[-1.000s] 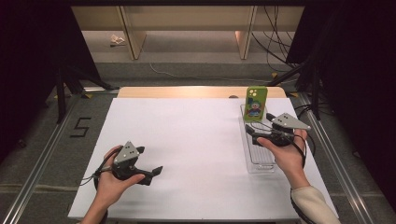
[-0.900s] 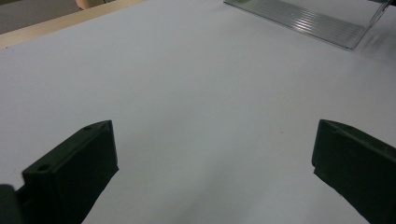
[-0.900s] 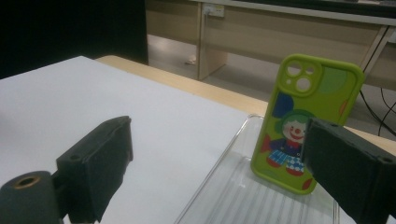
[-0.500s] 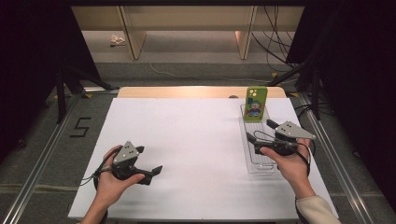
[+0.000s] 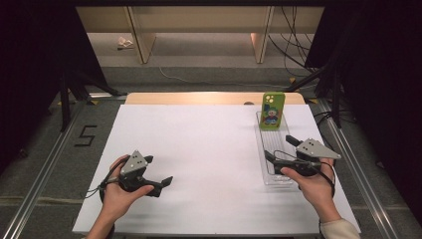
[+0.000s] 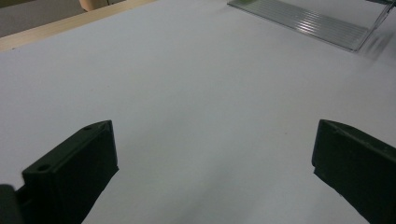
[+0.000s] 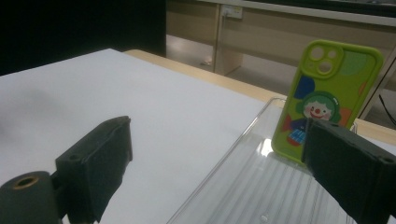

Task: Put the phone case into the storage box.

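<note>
We find the tray [image 5: 275, 172] lying on the table's [image 5: 199, 149] right half, the phone case [image 5: 272, 110] standing upright at its far end. The right gripper [image 5: 280, 149] sits over the tray's near end; the left gripper [image 5: 158, 172] rests near left, well apart.

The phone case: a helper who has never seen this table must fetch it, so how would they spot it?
On the white table, look to the far right, where a clear ribbed tray lies. The phone case stands upright at the tray's far end, bright green with a cartoon clown, the sole colourful thing there.
</note>
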Demonstrator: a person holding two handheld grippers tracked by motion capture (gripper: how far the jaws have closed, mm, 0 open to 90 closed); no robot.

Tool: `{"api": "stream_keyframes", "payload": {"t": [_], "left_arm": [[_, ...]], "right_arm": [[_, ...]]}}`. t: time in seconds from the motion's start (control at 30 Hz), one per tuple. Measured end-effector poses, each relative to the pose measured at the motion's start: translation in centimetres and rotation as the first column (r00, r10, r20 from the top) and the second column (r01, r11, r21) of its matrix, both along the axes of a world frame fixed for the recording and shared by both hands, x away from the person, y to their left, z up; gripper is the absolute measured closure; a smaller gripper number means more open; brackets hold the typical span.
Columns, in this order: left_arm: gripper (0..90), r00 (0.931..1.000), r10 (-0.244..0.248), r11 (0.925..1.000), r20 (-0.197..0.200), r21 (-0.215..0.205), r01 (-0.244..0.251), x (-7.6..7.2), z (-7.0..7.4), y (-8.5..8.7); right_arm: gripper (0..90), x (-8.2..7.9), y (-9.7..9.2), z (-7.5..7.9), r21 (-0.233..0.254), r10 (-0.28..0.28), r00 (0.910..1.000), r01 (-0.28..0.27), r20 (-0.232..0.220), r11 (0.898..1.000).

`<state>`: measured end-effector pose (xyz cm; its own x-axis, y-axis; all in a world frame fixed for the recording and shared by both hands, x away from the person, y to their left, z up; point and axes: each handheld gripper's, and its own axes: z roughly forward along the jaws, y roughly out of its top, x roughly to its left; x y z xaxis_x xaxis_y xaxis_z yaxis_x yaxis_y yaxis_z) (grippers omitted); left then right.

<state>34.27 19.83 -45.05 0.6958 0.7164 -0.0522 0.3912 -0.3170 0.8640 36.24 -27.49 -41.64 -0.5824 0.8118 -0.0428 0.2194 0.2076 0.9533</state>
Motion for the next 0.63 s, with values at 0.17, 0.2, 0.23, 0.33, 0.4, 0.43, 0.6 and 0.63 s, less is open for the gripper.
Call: {"api": "stream_keyframes", "payload": {"t": [0.17,0.2,0.23,0.33,0.4,0.43,0.6,0.63], "left_arm": [[0.0,1.0000,0.002,1.0000,0.000,-0.003,-0.002,0.01,0.00,0.02],[0.0,1.0000,0.002,1.0000,0.000,-0.002,-0.002,0.02,-0.01,0.02],[0.0,1.0000,0.001,1.0000,0.000,-0.001,-0.001,0.02,-0.03,0.01],[0.0,1.0000,-0.001,1.0000,-0.001,-0.001,0.001,0.01,-0.04,-0.01],[0.0,1.0000,0.001,1.0000,-0.001,0.000,-0.001,0.02,-0.01,0.00],[0.0,1.0000,0.000,1.0000,-0.002,0.000,0.000,0.02,-0.02,0.01],[0.0,1.0000,0.000,1.0000,-0.002,-0.002,0.000,0.04,0.00,0.01],[0.0,1.0000,0.001,1.0000,-0.001,-0.003,-0.001,0.04,0.00,0.00]], "right_arm": [[9.9,-0.73,-0.34,-0.24,0.004,0.007,1.0000,-0.007,0.003,1.000],[9.9,-0.81,-0.39,-0.30,0.000,0.009,1.0000,-0.009,0.002,1.000],[9.9,-0.89,-0.42,-0.35,0.002,0.011,0.9999,-0.011,-0.001,1.000],[9.8,-0.94,-0.51,-0.45,0.002,0.010,0.9999,-0.010,-0.001,1.000],[9.7,-0.94,-0.54,-0.43,0.007,0.012,0.9999,-0.012,-0.001,1.000],[9.7,-0.93,-0.56,-0.42,0.008,0.012,0.9999,-0.012,0.001,1.000],[9.2,-0.91,-0.66,-0.35,0.011,0.018,0.9998,-0.018,0.001,1.000],[9.2,-0.92,-0.65,-0.32,0.012,0.019,0.9998,-0.019,0.001,1.000]]}}
